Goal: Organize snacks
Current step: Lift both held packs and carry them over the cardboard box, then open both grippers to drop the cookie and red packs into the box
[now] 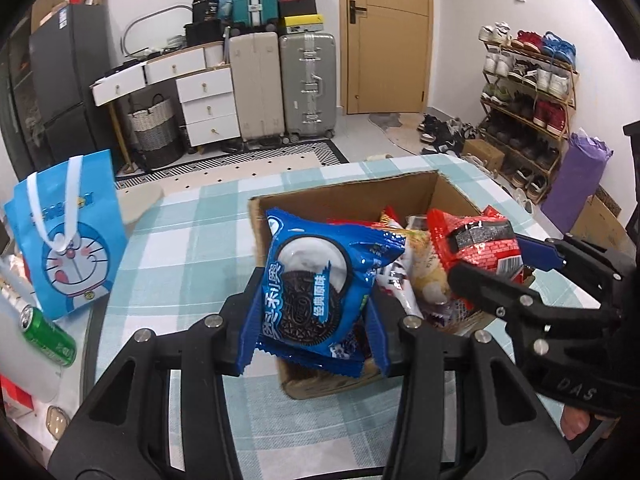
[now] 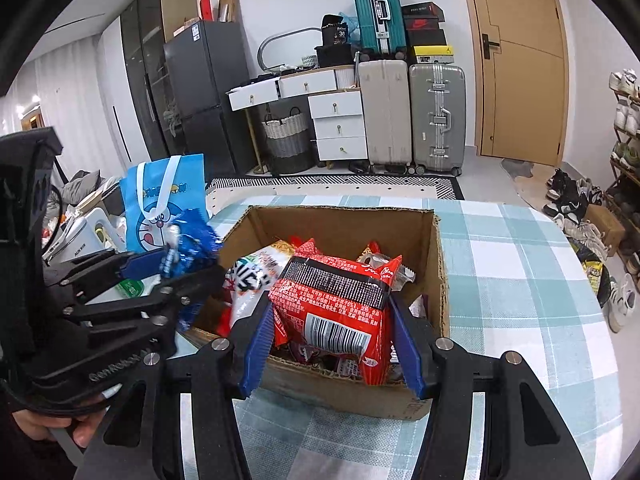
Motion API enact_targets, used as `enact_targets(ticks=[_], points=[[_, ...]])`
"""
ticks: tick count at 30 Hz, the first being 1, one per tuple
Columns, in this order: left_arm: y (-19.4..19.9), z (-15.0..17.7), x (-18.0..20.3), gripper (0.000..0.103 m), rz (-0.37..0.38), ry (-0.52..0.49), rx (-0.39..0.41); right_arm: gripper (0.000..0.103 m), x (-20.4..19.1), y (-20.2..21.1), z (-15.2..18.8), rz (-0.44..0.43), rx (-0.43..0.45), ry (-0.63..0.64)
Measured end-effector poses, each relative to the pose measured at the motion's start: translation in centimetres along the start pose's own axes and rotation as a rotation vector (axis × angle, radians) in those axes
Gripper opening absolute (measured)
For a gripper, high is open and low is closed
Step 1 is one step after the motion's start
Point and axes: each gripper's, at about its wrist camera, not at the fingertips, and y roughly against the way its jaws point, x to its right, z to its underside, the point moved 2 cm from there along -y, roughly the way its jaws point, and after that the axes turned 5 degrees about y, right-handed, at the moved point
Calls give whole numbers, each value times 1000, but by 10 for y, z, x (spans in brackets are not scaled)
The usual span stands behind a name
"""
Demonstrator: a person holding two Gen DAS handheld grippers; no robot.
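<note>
An open cardboard box [image 1: 344, 196] holding several snack packets stands on the checked tablecloth; it also shows in the right wrist view [image 2: 340, 220]. My left gripper [image 1: 314, 328] is shut on a blue Oreo packet [image 1: 316, 292] held above the box's near left corner; the packet also shows at the left of the right wrist view [image 2: 192, 248]. My right gripper [image 2: 332, 344] is shut on a red snack packet [image 2: 340, 304] held over the box's near edge. That packet [image 1: 480, 240] and the right gripper [image 1: 516, 268] also show at the right of the left wrist view.
A blue Doraemon bag [image 1: 68, 236] stands on the table left of the box, with a green can [image 1: 48, 336] lying near it. Suitcases [image 1: 284, 84], white drawers [image 1: 208, 100] and a shoe rack [image 1: 528, 100] stand beyond the table.
</note>
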Motion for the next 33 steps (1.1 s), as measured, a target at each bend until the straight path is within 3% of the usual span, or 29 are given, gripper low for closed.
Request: enact_targets(ticks=[10, 20, 22, 24, 28, 30, 33], points=[[-32, -5, 1, 42, -17, -5, -17, 55, 8, -7, 4, 31, -9, -5], [-30, -1, -1, 42, -5, 6, -15, 58, 3, -14, 5, 44, -29, 22], [-29, -1, -3, 42, -7, 4, -16, 59, 3, -12, 5, 48, -31, 27], [-28, -1, -3, 42, -6, 9, -13, 69, 4, -9, 5, 58, -24, 27], [-22, 0, -7, 43, -1, 12, -6, 70, 8, 2, 5, 78, -1, 24], [-19, 0, -7, 48, -2, 14, -7, 77, 11, 8, 5, 87, 8, 20], [-9, 0, -8, 71, -1, 25, 13, 87, 16, 18, 9, 95, 23, 7]])
